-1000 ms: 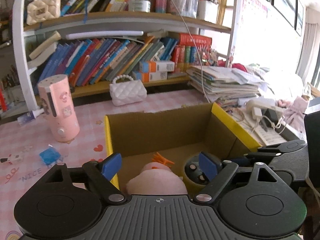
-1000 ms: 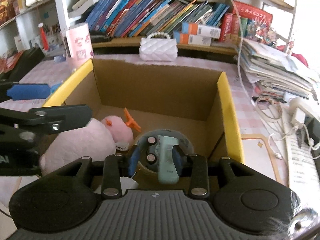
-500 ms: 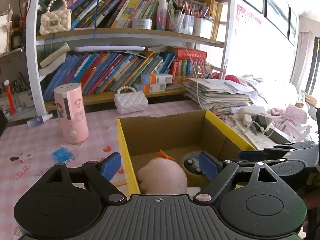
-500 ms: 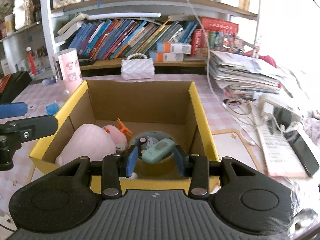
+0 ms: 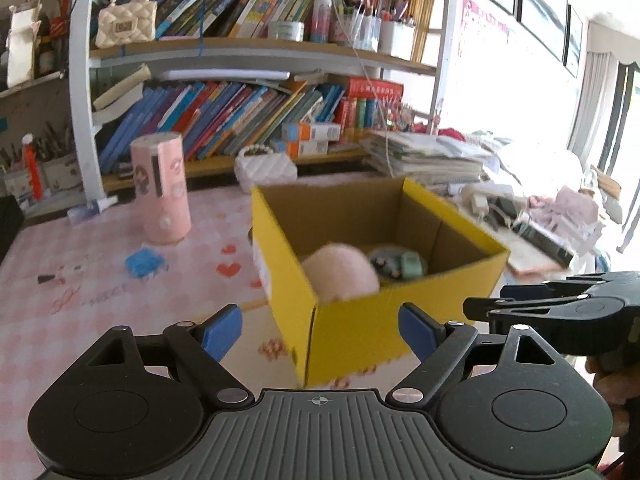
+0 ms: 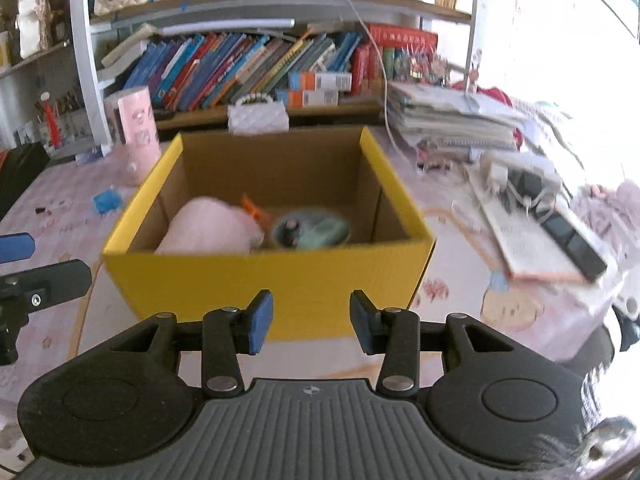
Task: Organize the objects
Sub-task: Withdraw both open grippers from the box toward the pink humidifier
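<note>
A yellow cardboard box (image 6: 272, 276) (image 5: 360, 328) stands on the pink tablecloth. Inside lie a pink plush toy (image 6: 208, 226) (image 5: 340, 272), a round tin (image 6: 312, 228) and a pale green gadget (image 6: 326, 232) (image 5: 410, 266) resting on the tin. My right gripper (image 6: 311, 322) hovers in front of the box's near wall; its jaws are opening and nothing is between them. My left gripper (image 5: 320, 330) stands open and empty before the box's near corner. The right gripper's side (image 5: 560, 312) shows at the right of the left wrist view.
A pink cylinder (image 5: 162, 188), a blue packet (image 5: 144, 262) and a white quilted purse (image 5: 266, 168) stand left of and behind the box. Bookshelves (image 6: 248, 68) line the back. Stacked papers (image 6: 452, 120), cables and a black device (image 6: 568, 236) crowd the right side.
Both grippers have drawn back out of the box toward the near side. The right gripper let go of the pale green gadget, which now lies on the tin.
</note>
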A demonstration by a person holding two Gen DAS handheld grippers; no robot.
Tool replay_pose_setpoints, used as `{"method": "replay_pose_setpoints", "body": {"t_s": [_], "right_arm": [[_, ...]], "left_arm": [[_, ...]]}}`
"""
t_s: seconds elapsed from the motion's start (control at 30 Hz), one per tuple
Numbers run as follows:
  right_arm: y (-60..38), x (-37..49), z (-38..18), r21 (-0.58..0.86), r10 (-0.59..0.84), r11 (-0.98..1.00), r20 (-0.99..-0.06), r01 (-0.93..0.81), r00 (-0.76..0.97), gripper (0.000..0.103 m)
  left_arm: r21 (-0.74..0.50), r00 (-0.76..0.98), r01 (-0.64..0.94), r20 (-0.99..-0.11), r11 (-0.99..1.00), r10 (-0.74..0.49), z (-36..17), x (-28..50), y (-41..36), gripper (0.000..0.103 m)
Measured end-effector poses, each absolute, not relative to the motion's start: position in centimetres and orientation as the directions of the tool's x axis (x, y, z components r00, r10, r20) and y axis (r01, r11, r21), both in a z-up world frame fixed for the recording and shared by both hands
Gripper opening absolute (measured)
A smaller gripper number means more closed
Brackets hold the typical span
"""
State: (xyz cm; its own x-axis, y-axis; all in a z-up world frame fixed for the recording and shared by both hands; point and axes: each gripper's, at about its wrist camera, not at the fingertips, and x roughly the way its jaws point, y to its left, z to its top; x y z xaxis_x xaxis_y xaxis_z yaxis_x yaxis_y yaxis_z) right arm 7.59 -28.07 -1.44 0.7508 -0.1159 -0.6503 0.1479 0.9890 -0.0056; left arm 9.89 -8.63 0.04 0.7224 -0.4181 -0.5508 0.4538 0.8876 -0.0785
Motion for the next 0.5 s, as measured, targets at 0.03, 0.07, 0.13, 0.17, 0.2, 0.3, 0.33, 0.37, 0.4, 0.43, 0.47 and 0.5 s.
{"method": "replay_pose_setpoints", "body": {"t_s": [0.03,0.07,0.13,0.17,0.2,0.3,0.33,0.37,0.4,0.43,0.47,0.5], "right_arm": [[-27.7,7.2,-1.7,-0.002,-0.112,0.989,-0.66,0.148,0.743,0.04],[-27.3,6.9,-1.9,0.002,-0.108,0.989,-0.669,0.147,0.735,0.04],[-26.4,6.3,-2.3,0.006,-0.102,0.989,-0.682,0.145,0.724,0.04],[-25.9,6.0,-2.5,0.005,-0.1,0.99,-0.688,0.143,0.718,0.04],[-25.6,5.7,-2.7,0.002,-0.1,0.99,-0.693,0.141,0.714,0.04],[-24.3,4.9,-3.3,-0.007,-0.101,0.991,-0.704,0.136,0.703,0.041],[-23.9,4.7,-3.5,-0.009,-0.101,0.991,-0.708,0.133,0.699,0.042],[-23.6,4.5,-3.7,-0.011,-0.099,0.992,-0.712,0.129,0.695,0.042],[-23.2,4.2,-3.9,-0.014,-0.097,0.992,-0.716,0.124,0.691,0.043],[-22.8,4.0,-4.0,-0.015,-0.094,0.993,-0.721,0.119,0.687,0.043],[-22.4,3.8,-4.2,-0.015,-0.088,0.994,-0.725,0.112,0.683,0.044],[-22.0,3.5,-4.3,-0.017,-0.084,0.994,-0.728,0.104,0.68,0.044]], "left_arm": [[-0.068,0.721,0.453,-0.559,0.889,-0.41,-0.2,9.5,-8.3,0.087],[-0.059,0.719,0.453,-0.565,0.89,-0.404,-0.4,9.2,-8.0,0.087],[-0.053,0.711,0.453,-0.581,0.89,-0.397,-0.8,8.4,-7.3,0.087],[-0.051,0.708,0.452,-0.587,0.89,-0.393,-1.0,8.1,-7.0,0.087],[-0.049,0.705,0.449,-0.594,0.892,-0.387,-1.1,7.8,-6.6,0.087],[-0.037,0.701,0.438,-0.611,0.898,-0.368,-1.4,6.9,-5.7,0.087],[-0.033,0.7,0.434,-0.617,0.9,-0.36,-1.5,6.7,-5.4,0.087],[-0.03,0.698,0.43,-0.622,0.902,-0.353,-1.5,6.5,-5.1,0.087],[-0.027,0.696,0.425,-0.63,0.905,-0.346,-1.7,6.3,-4.8,0.087],[-0.025,0.692,0.421,-0.637,0.907,-0.339,-1.8,6.0,-4.5,0.087],[-0.026,0.686,0.417,-0.646,0.909,-0.333,-2.0,5.8,-4.2,0.087],[-0.025,0.682,0.414,-0.654,0.91,-0.328,-2.2,5.5,-3.9,0.087]]}}
